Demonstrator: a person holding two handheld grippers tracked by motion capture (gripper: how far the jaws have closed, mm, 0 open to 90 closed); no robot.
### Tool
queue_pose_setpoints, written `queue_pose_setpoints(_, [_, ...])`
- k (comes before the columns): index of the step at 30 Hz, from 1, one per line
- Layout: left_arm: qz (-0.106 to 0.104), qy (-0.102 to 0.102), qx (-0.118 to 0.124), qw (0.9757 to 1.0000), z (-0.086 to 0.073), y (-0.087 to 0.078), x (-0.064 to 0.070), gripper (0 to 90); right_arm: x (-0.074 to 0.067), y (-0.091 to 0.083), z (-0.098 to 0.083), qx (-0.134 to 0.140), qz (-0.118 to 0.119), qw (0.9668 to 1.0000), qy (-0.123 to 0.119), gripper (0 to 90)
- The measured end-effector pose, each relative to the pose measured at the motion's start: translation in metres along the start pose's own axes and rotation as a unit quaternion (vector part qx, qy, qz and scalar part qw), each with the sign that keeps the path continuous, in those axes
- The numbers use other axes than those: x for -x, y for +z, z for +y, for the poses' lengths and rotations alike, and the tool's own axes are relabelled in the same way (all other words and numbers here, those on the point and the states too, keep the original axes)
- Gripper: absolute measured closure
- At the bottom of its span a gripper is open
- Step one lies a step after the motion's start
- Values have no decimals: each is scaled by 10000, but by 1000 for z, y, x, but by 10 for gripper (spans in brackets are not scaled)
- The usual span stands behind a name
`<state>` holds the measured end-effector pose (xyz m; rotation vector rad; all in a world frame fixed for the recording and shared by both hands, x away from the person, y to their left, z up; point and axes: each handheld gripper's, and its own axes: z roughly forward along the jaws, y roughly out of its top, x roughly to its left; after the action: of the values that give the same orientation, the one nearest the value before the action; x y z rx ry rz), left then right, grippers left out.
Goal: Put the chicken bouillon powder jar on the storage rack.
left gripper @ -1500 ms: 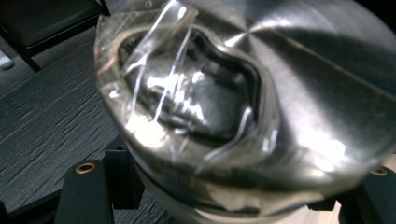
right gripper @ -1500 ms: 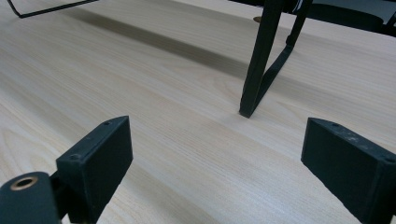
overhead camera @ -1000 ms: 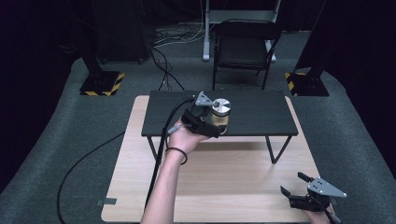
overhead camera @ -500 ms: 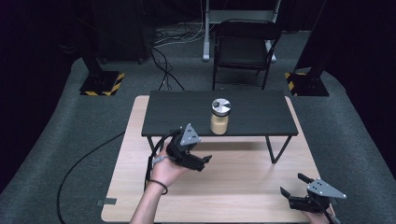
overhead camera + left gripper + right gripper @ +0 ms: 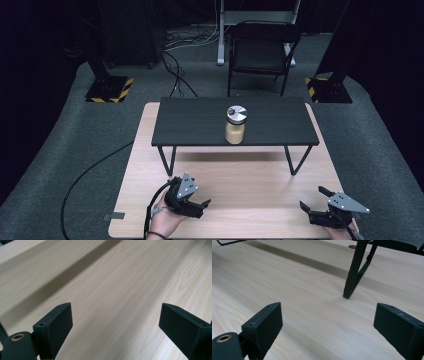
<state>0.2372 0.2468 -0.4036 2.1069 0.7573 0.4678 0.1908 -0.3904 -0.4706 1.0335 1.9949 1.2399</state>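
A glass jar (image 5: 235,125) with a silver lid and tan contents stands upright on the small black raised table (image 5: 200,125), near its front edge. My left gripper (image 5: 197,204) rests low over the wooden tabletop (image 5: 250,185) at the front left, open, with nothing between its jaws. In the left gripper view its fingers (image 5: 53,327) frame bare wood. At the front right corner my right gripper (image 5: 312,206) is open too and holds nothing. The right gripper view shows its fingers (image 5: 263,325) wide apart, facing a black table leg (image 5: 354,272).
The raised table's thin black legs (image 5: 172,160) stand on the wooden top. Beyond the table are a black folding chair (image 5: 260,50), cables on the grey carpet (image 5: 75,150), and two stands with yellow-black striped bases (image 5: 107,90).
My left gripper let go of the jar on the raised table, then drew back and down to the front left of the wooden top. The right gripper stayed put.
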Motion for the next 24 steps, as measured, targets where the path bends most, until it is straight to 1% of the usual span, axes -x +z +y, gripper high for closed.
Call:
queue_pose_setpoints(1, [37,2,-37,10000,-5,-1,2,118,0,0,0,-2,5,10000,6,76])
queue_pose_setpoints(3, [144,109,-115,9998,-14,-1,7,119,0,1,0,-26,6,10000,2,76])
queue_pose_setpoints(4, [168,109,-153,9997,-17,-2,8,119,0,1,1,-34,12,10000,-3,76])
queue_pose_setpoints(6, [213,87,-149,9996,-26,-2,10,118,-1,2,1,-39,13,10000,-10,76])
queue_pose_setpoints(8, [252,82,-210,9994,-31,-1,11,119,-1,2,1,-54,21,10000,-36,76])
queue_pose_setpoints(9, [302,109,-254,9992,-33,-1,12,120,-1,3,1,-66,21,10000,-37,76])
queue_pose_setpoints(11, [320,104,-336,9989,-35,-1,12,119,-1,3,2,-95,26,9999,-36,76])
queue_pose_setpoints(12, [339,47,-318,9989,-37,-2,11,120,-2,3,2,-113,18,9999,-44,76])
queue_pose_setpoints(14, [252,-105,-217,9994,-41,-6,7,120,-2,3,2,-110,5,9999,-44,76])
queue_pose_setpoints(16, [298,-94,-144,9994,-43,-7,8,122,-2,2,2,-78,1,10000,-51,76])
queue_pose_setpoints(19, [325,-78,-181,9993,-43,-6,9,124,-2,2,2,-83,-3,9999,-75,76])
queue_pose_setpoints(24, [263,-127,-225,9993,-44,-4,8,123,-2,2,3,-77,-3,9999,-86,76])
